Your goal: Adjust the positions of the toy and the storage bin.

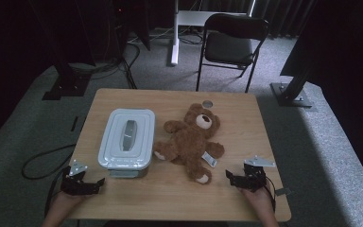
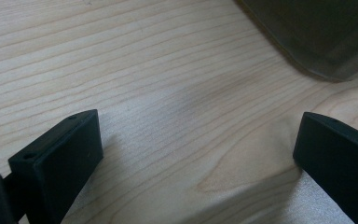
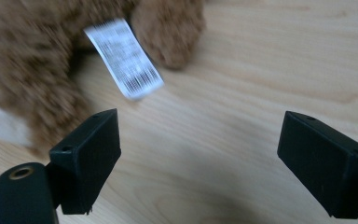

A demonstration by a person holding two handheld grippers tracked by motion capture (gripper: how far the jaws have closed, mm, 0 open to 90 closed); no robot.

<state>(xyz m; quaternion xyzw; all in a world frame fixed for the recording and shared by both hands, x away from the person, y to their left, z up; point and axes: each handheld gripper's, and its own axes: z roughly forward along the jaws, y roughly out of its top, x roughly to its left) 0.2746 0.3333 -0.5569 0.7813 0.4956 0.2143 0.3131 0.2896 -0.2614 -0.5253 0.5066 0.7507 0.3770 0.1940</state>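
Note:
A brown teddy bear (image 1: 191, 139) lies on its back in the middle of the wooden table (image 1: 170, 198), with a white label (image 1: 209, 159) at its side. To its left stands a pale grey plastic box (image 1: 126, 139) with its lid on. My left gripper (image 1: 90, 179) is open at the table's front left, just below the box. In the left gripper view its jaws (image 2: 198, 130) spread wide over bare wood, with a corner of the box (image 2: 326, 37) ahead. My right gripper (image 1: 238, 177) is open at the front right; the bear's leg (image 3: 32, 93) and label (image 3: 123, 58) lie just ahead of it.
A small round grey disc (image 1: 208, 103) lies near the table's far edge, above the bear's head. Beyond the table a black folding chair (image 1: 234, 40) stands on grey carpet. Dark stands rise at both sides, and cables run across the floor at the left.

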